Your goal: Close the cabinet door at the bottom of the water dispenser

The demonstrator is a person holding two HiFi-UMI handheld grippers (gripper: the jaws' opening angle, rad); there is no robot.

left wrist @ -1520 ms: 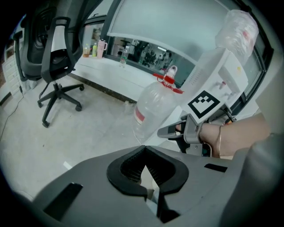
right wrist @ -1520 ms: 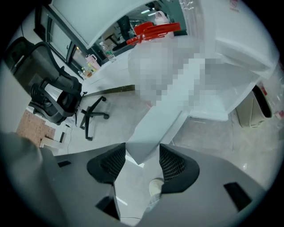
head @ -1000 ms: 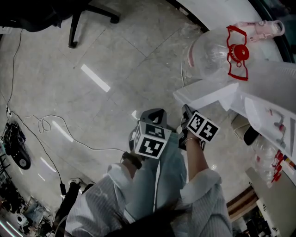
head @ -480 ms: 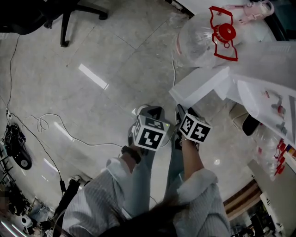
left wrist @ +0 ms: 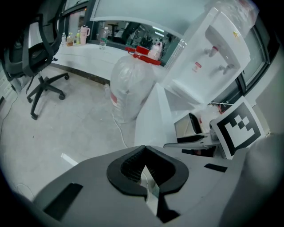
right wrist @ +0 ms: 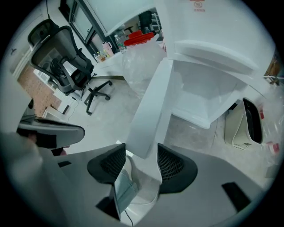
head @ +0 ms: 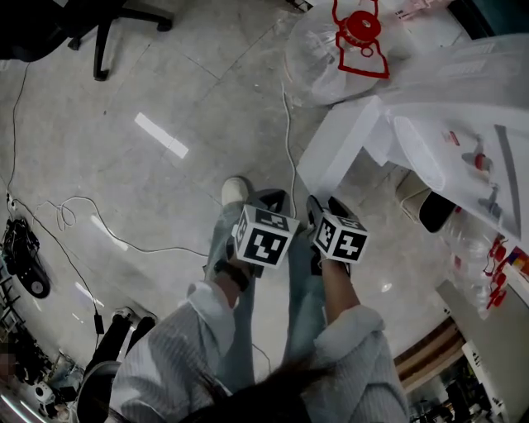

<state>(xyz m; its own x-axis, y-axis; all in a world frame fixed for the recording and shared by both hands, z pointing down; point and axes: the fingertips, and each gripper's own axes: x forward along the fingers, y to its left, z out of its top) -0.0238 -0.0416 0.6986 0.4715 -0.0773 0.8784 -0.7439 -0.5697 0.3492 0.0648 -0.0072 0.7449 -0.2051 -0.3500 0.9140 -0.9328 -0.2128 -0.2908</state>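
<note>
The white water dispenser (head: 463, 124) stands at the right, and its bottom cabinet door (head: 339, 153) is swung wide open toward me. In the right gripper view the door (right wrist: 148, 106) stands edge-on, its lower near corner lying between the pads of my right gripper (right wrist: 142, 159), which is open; contact cannot be told. The bare white cabinet inside (right wrist: 199, 97) shows behind it. My left gripper (left wrist: 145, 150) is shut on nothing and points at the door (left wrist: 153, 115) from a short way off. From the head view both grippers, left (head: 273, 200) and right (head: 316, 206), hang above my legs.
A large clear water jug (head: 331, 41) with a red handle stands on the floor left of the dispenser. A black office chair (head: 99, 25) is at far left, and cables (head: 74, 215) trail over the grey floor. A small white appliance (right wrist: 246, 124) sits right of the dispenser.
Both grippers have come closer to the open door's near edge, and I have stepped toward the dispenser. The door stands at the same angle.
</note>
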